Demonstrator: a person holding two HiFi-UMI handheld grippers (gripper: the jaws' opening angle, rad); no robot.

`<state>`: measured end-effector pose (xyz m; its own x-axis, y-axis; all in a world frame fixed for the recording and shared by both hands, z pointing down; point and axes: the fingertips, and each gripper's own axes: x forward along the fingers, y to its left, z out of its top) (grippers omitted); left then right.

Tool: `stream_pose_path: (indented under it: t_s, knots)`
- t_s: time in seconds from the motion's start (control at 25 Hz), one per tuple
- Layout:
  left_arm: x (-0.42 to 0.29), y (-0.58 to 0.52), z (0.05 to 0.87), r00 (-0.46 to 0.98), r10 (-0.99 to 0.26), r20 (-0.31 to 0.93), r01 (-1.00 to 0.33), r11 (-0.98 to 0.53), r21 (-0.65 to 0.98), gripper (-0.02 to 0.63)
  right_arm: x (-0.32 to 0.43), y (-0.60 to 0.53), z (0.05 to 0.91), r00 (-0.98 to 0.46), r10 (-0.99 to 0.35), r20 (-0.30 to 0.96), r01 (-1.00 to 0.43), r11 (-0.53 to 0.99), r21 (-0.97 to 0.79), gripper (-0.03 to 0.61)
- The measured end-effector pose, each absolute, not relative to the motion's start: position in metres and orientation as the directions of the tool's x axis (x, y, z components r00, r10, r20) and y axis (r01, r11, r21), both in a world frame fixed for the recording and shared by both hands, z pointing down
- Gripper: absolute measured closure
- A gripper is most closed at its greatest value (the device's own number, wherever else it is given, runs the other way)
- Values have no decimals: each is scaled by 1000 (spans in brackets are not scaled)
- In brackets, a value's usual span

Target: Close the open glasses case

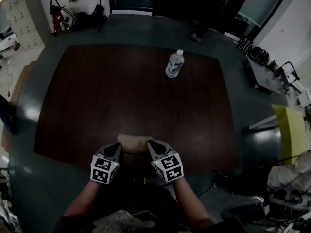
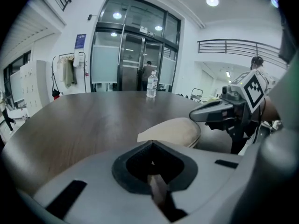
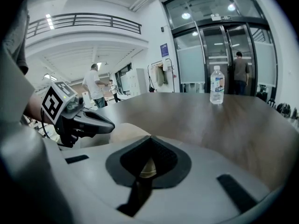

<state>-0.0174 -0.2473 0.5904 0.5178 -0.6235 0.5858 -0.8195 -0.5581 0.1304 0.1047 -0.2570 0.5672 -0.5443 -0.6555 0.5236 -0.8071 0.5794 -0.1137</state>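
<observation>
Left gripper (image 1: pixel 116 147) jaws together, empty | right gripper (image 1: pixel 151 144) same | case (image 1: pixel 134 142) between them: lid looks down, task seemingly near done

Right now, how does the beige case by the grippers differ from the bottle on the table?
The glasses case is beige and opaque; the water bottle is clear with a white cap. The glasses case lies low and flat; the water bottle stands upright. The glasses case sits between the left gripper and right gripper; the water bottle stands alone, farther off. Both rest on the dark table.
</observation>
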Motion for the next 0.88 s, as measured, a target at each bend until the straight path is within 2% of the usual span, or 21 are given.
stream_pose_path:
  t_s: [0.2, 0.44, 0.88]
  knots:
    - [-17, -248, 591, 516, -638, 572, -828, -541, 143, 606, 105, -258, 566, -547, -665, 508, -813, 566, -136, 589]
    - [-13, -248, 601, 538, -587, 605, -805, -570, 163, 606, 107, -258, 571, -533, -677, 508, -827, 545, -142, 589]
    - [-14, -248, 600, 562, -567, 602, -785, -594, 174, 606, 109, -259, 568, -523, -682, 511, -838, 520, -163, 589]
